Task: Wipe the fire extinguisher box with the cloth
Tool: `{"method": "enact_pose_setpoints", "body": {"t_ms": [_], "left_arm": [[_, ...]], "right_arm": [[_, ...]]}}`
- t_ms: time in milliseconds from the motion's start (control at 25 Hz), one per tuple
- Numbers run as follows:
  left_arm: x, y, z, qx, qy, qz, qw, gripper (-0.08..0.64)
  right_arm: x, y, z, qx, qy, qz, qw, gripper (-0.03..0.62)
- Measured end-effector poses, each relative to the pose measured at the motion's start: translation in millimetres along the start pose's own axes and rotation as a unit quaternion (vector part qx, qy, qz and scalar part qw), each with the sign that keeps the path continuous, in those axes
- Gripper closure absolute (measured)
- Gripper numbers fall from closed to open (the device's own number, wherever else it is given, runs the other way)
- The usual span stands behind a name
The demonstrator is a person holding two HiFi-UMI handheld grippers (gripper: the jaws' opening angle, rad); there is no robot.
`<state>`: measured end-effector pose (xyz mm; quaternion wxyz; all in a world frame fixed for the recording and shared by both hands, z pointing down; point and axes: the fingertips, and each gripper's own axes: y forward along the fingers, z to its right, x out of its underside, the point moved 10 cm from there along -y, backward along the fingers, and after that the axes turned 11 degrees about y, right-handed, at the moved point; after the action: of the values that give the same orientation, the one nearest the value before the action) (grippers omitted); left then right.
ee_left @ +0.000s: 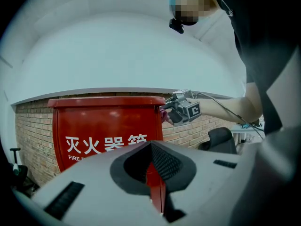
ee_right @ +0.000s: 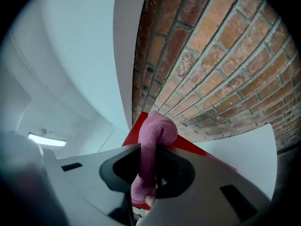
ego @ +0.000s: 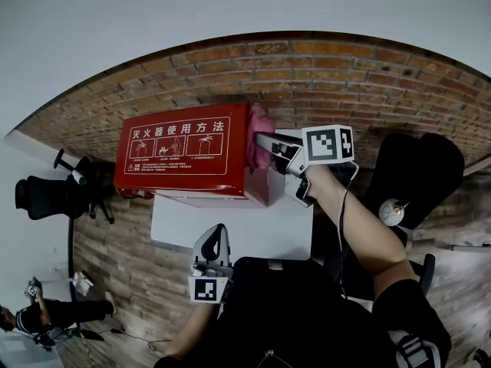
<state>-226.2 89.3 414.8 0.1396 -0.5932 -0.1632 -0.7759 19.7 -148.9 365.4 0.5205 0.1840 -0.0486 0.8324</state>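
Right gripper clamped on a pink cloth. The cloth's bunched upper end lies against the edge of the red box. Brick wall behind, white table at right, lit ceiling lamp far left.

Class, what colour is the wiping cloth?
The cloth is pink, clearest in the right gripper view.
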Motion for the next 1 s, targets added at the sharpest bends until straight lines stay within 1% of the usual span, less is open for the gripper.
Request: {"method": "enact_pose_setpoints", "body": {"t_ms": [160,240,320,400,520,760,920,1000], "left_arm": [[11.9,-5.6,0.5,0.002,0.005,-0.015,0.9999,0.512],[11.2,-5.5,1.2,0.001,0.002,-0.019,0.9998,0.512],[5.8,-3.4,1.0,0.000,0.003,-0.011,0.9999,0.512],[8.3,-4.5,0.1,0.000,0.008,-0.013,0.9999,0.512],[11.4,-6.1,-1.1,-0.002,0.005,-0.018,0.9998,0.512],[18.0,-8.2,-2.1,-0.007,0.008,-0.027,0.9996,0.512],[20.4,-7.4,-2.7,-0.003,0.013,-0.028,0.9995,0.514],[15.5,-4.3,-2.3,-0.003,0.007,-0.020,0.9998,0.512]], "right_arm": [[-0.9,3.8,1.9,-0.010,0.015,-0.005,1.000,0.514],[-0.9,5.3,4.1,-0.002,0.010,-0.004,1.000,0.514],[-0.9,6.8,7.2,0.008,0.003,-0.004,1.000,0.514],[-0.9,8.1,11.1,0.019,-0.003,-0.005,1.000,0.514],[-0.3,10.7,19.6,0.036,-0.008,-0.010,0.999,0.514],[5.7,14.3,39.1,0.061,-0.009,-0.020,0.998,0.514],[8.7,16.6,48.7,0.072,-0.008,-0.023,0.997,0.514],[10.3,17.6,53.6,0.077,-0.005,-0.024,0.997,0.514]]}}
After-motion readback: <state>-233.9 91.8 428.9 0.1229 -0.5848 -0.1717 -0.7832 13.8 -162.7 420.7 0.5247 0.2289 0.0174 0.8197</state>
